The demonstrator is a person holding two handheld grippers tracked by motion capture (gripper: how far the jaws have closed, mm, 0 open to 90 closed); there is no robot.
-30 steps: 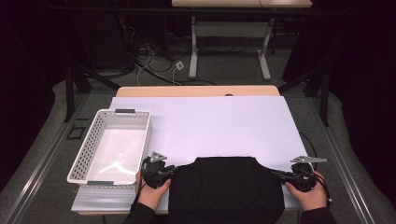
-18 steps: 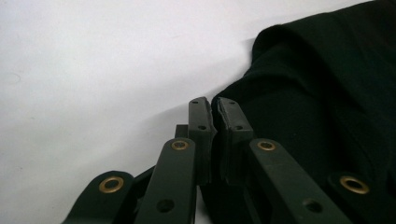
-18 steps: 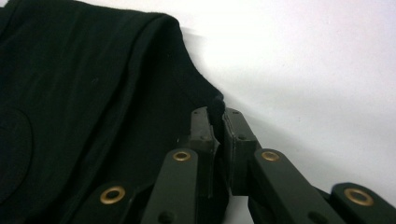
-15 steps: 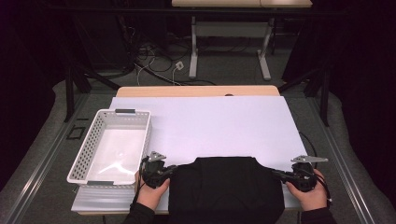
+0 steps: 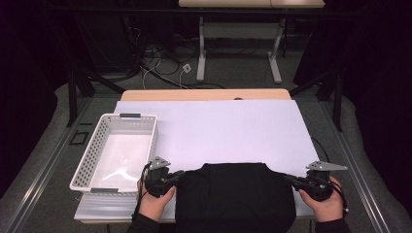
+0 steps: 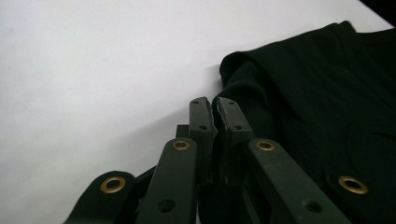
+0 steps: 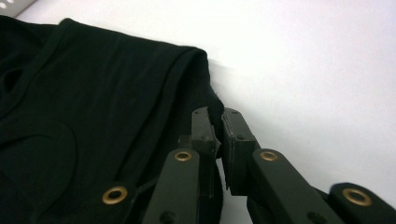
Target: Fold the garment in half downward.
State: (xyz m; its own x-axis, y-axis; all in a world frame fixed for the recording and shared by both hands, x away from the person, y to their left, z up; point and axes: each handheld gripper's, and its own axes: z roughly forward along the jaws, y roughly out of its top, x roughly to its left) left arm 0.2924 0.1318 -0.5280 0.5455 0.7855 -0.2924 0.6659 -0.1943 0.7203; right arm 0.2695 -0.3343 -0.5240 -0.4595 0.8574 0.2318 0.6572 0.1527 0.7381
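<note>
A black garment (image 5: 233, 194) lies folded at the near edge of the white table (image 5: 218, 126), its front hanging over the edge. My left gripper (image 5: 178, 177) is at its left edge, held level and pointing right. In the left gripper view, the left gripper (image 6: 213, 105) is shut on a fold of the black garment (image 6: 308, 93). My right gripper (image 5: 287, 178) is at the right edge, pointing left. In the right gripper view, the right gripper (image 7: 217, 115) is shut on the hem of the black garment (image 7: 93, 93).
A white perforated basket (image 5: 90, 150) stands empty on the table's left side, just beyond my left hand. Bare white tabletop stretches behind the garment. Table legs and cables (image 5: 160, 68) lie on the floor beyond the far edge.
My left gripper has lifted slightly with the garment's edge in it. The right gripper has stayed in place.
</note>
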